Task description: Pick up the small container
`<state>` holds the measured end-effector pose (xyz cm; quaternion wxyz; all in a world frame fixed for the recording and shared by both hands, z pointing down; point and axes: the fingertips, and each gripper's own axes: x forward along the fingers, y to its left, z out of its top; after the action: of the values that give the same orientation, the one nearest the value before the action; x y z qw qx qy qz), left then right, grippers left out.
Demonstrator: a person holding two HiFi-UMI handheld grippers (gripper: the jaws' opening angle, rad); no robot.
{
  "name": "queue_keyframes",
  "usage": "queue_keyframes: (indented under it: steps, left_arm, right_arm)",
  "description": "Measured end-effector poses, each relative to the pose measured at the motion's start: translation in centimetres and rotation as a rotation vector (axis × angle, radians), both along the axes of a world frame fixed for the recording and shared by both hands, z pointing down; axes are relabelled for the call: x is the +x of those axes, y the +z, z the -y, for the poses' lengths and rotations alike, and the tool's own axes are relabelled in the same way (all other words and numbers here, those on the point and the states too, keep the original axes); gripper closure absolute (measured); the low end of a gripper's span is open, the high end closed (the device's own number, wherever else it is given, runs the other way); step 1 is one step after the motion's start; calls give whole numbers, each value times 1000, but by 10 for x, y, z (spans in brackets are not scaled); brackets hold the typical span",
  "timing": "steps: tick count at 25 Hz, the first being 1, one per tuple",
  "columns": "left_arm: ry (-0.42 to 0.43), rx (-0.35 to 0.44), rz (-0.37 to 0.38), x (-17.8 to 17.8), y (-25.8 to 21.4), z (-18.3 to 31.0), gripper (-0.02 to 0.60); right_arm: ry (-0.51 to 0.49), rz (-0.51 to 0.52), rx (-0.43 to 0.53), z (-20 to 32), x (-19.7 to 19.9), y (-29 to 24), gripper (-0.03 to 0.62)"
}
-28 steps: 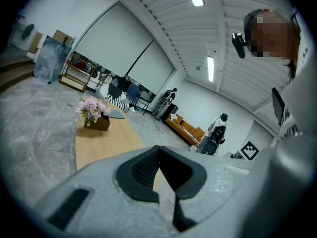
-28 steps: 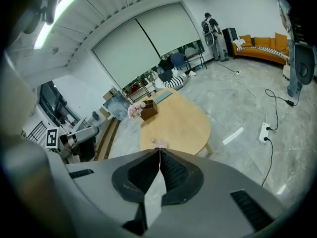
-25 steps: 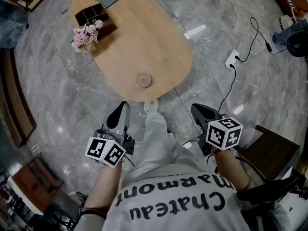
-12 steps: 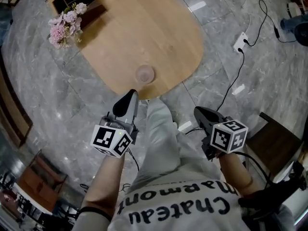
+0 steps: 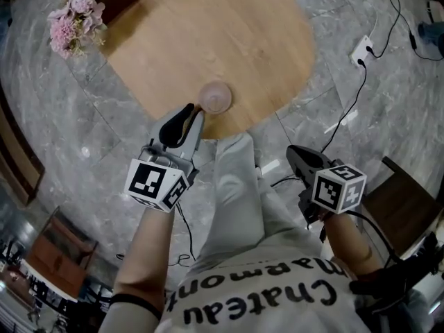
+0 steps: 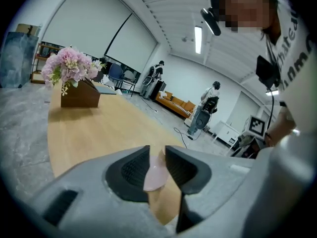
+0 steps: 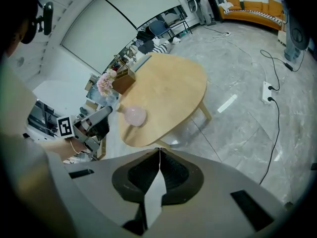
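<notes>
Left gripper, empty jaws opening, beside small container at table edge; right gripper closed

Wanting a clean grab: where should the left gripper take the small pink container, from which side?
Likely across its round wall, from the near table edge: the small container sits by that edge, showing between the opening jaws of the left gripper.

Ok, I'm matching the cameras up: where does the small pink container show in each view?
Head view: container upper centre, by the table edge.
Left gripper view: low centre, beyond the opening jaws.
Right gripper view: left of centre, on the table.
Shared landmark: the pink flowers.
</notes>
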<state>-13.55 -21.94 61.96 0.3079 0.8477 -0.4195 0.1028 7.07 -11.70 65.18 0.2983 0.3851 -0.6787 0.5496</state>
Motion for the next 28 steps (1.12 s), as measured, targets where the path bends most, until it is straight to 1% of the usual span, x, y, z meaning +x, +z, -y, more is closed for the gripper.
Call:
queue_keyframes:
  steps: [1,2,4,7,9,10,11,13,14,16,19,22,28]
  left_arm:
    - [8,3,-9,3,2,1,453]
    - [21,8,-14,6,4,2,424]
    - [56,24,-5,12,7,0,392]
    - [142,56,43,23,14,-4,339]
    - [215,69,94,31,22,-8,307]
    - [251,71,126,36,26,-10,280]
    - [283,80,161,42,29,-11,265]
    - [330,114,218,53,33,-12,265]
    - [343,131,233,57,34,-11,265]
    - [349,150,239,62,35,-7,267]
    - [351,157,243,65,38,0,273]
    - [364,179,274,67,41,6,318]
    - [414,241,342,74,51,15,316]
  right_arm:
    - [5,-3,-5,-1,3,5,582]
    - [11,-5,-9,-2,6,9,582]
    - [27,-5,-13,-2,10,16,582]
    - [38,-6,-18,-2,11,25,582]
    - [41,-7,-20,-1,10,32,582]
    - [45,-6,-19,-1,10,35,582]
    - [52,-5,-17,-2,11,38,582]
    - [68,3,-10,-1,13,42,582]
    - [72,7,-6,-1,13,43,582]
    - [74,13,0,-1,13,45,582]
    - [79,15,5,0,15,50,582]
    - [89,14,1,-4,19,56,582]
    - [103,27,-17,-14,21,65,582]
